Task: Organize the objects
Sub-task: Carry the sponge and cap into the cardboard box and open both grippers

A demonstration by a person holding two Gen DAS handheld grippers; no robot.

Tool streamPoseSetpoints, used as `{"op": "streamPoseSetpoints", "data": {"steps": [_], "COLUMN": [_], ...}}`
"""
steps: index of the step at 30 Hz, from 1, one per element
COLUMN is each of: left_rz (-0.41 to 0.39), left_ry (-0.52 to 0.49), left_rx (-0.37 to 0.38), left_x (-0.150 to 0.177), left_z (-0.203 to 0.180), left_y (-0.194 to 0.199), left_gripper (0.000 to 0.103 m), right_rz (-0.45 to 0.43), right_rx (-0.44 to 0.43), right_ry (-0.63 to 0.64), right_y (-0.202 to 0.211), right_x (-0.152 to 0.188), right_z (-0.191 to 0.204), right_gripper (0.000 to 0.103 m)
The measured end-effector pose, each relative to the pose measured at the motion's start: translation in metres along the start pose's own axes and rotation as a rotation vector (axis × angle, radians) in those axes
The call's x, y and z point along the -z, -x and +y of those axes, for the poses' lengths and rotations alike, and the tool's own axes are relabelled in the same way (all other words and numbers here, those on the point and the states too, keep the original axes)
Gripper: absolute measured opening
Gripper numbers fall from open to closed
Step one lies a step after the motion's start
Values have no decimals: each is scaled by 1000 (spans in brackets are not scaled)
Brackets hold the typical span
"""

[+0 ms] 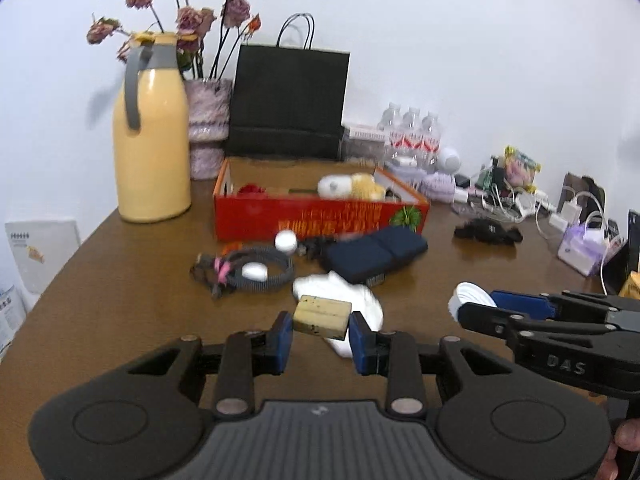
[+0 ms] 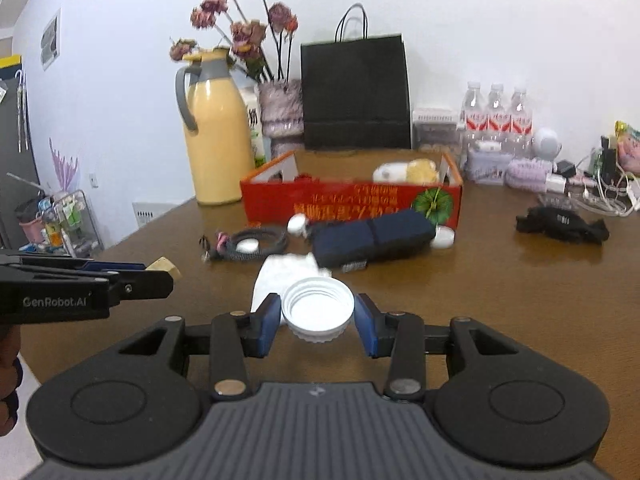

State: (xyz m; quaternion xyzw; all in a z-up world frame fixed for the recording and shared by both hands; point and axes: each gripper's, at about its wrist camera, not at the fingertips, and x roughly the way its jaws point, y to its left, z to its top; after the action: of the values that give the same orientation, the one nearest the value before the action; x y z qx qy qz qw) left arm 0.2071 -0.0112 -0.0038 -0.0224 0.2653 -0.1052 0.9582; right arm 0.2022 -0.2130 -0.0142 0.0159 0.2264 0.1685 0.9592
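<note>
Partly done: red box (image 1: 320, 216) holds some items. Left gripper (image 1: 320, 332) clamps a tan block (image 1: 322, 316); right gripper (image 2: 316, 320) clamps a white lid (image 2: 318, 308). Cable (image 1: 256, 268), dark pouch (image 1: 372, 252), small caps remain on bench (image 1: 120, 300).

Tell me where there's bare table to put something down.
Bare wood lies left of the coiled cable, in front of the yellow jug, and between the navy pouch and the black strap. It is crowded in front of the red box and along the back right wall.

Bright, even room light; soft glare sheens the brown table (image 1: 120, 300). Motion blur smears the far red box (image 1: 320, 216), and fisheye bending darkens the corners.
</note>
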Motion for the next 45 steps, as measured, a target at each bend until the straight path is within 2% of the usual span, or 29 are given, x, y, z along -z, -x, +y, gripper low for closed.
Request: {"op": "streamPoseSetpoints", "data": {"steps": [4,7,12,15,17,20,21,23,24,25,26,28,30,31,33,35,37,39,40,42,45], "left_rz": [-39,-42,31,105,140,142,141,203,216,219,221,208,177,166,134,119,111,81,69,40,36], "left_ry": [2,-2,92,88,93,13,-8,-42,-23,16,59,116,119,107,66,36,33,37,29,10,-28], "left_rx": [42,33,-24,-75,-139,-218,-236,-225,-227,-244,-243,-185,-141,-151,-201,-213,-193,-167,-149,-101,-22], "left_x": [-53,-103,-185,-218,-229,-227,-224,-220,-218,-218,-219,-222,-225,-228,-232,-235,-237,-232,-226,-210,-168], "left_z": [17,30,67,88,93,92,92,94,98,104,110,120,121,117,106,93,81,71,65,54,40], "left_y": [-32,-76,-182,-258,-300,-345,-357,-379,-383,-384,-382,-371,-358,-352,-337,-317,-288,-249,-227,-185,-122], "left_gripper": [29,29,29,29,29,29,29,29,26,30,33,45,55,67,78,78,79,85,90,92,92], "right_rz": [-26,-19,53,123,193,281,309,357,367,377,373,338,309,302,290,278,264,237,218,184,128], "right_rx": [-28,-56,-89,-92,-117,-57,-42,-25,-31,-37,-35,-58,-56,-47,-35,-26,17,42,53,61,68], "right_ry": [25,63,38,-38,-123,-177,-186,-231,-253,-284,-318,-358,-377,-383,-385,-348,-270,-179,-128,-56,54], "right_y": [-27,-70,-178,-249,-304,-375,-394,-424,-433,-438,-438,-430,-416,-410,-393,-373,-346,-309,-286,-247,-179], "right_x": [-39,-84,-160,-195,-210,-214,-211,-204,-199,-196,-193,-191,-194,-197,-206,-216,-223,-223,-219,-208,-177], "right_z": [-13,-26,-49,-63,-70,-75,-77,-81,-83,-86,-89,-98,-104,-106,-108,-107,-101,-95,-90,-81,-65], "right_gripper": [41,41,41,41,42,42,42,43,45,57,63,82,84,84,88,93,96,100,102,103,103]}}
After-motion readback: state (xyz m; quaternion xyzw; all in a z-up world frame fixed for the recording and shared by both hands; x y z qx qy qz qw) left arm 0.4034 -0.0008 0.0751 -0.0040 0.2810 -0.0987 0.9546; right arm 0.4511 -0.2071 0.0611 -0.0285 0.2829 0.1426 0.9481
